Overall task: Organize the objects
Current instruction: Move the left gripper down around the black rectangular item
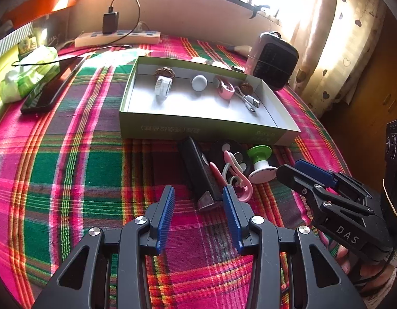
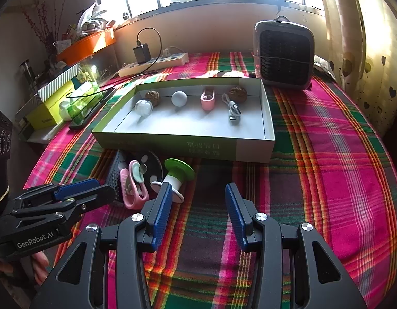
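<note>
An open shallow box (image 1: pixel 203 126) (image 2: pixel 172 143) lies on the plaid cloth. It holds a white cap (image 1: pixel 162 86), a grey ball (image 1: pixel 199 82), a pink clip (image 1: pixel 224 88), a USB cable (image 1: pixel 250 101) and two walnuts (image 1: pixel 164 72). In front of it lie a black bar (image 1: pixel 201 172), a black disc (image 1: pixel 229 152), pink clips (image 1: pixel 237 177) (image 2: pixel 132 188) and a green-and-white spool (image 1: pixel 260 162) (image 2: pixel 175 175). My left gripper (image 1: pixel 198 195) is open and empty, just short of the black bar. My right gripper (image 2: pixel 197 193) is open and empty, its left finger by the spool.
A small grey heater (image 2: pixel 283 54) stands behind the box at the right. A power strip (image 2: pixel 154 63) with a charger lies at the back. A phone (image 1: pixel 49 87), tissues (image 1: pixel 26 74) and boxes sit at the left. A curtain (image 2: pixel 365 38) hangs on the right.
</note>
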`<state>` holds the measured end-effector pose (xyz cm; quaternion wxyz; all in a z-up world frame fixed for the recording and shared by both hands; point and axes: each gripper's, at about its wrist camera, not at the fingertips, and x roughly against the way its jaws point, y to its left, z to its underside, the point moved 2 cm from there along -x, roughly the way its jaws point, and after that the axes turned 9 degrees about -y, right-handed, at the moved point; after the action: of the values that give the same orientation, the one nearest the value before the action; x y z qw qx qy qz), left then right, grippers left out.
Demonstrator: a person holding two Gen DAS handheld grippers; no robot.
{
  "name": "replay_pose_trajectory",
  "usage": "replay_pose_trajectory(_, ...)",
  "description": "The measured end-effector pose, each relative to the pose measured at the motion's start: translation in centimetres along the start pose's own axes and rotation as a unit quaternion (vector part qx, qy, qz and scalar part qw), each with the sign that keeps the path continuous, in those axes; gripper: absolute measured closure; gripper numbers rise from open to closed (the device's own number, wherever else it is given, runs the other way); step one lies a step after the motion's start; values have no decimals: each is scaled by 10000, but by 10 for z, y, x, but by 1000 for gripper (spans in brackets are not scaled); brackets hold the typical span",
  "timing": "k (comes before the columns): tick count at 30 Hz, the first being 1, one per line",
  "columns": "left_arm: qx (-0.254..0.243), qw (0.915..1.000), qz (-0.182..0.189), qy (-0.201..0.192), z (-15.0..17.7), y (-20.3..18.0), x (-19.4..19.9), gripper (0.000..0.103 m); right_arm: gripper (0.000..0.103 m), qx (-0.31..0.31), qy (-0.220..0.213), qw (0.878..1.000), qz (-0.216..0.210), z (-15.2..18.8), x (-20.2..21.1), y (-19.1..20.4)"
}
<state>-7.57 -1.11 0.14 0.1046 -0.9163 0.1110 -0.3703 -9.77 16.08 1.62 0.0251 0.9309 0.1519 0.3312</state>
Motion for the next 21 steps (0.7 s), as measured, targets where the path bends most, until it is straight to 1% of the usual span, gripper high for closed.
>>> replay_pose_trajectory(6, 36, 10000, -80, -20, -2, 5, 0, 66, 59, 33, 11, 10000, -26, 0, -1, 2)
replay_pose_trajectory(16, -209, 9993, -295, 59, -7, -5, -12, 66, 59, 53, 27, 10000, -12, 0, -2, 4)
replay_pose_trajectory(21, -134, 9990, -431, 49, -11, 2, -16, 66, 59, 101, 30, 9999, -23, -1, -2, 7)
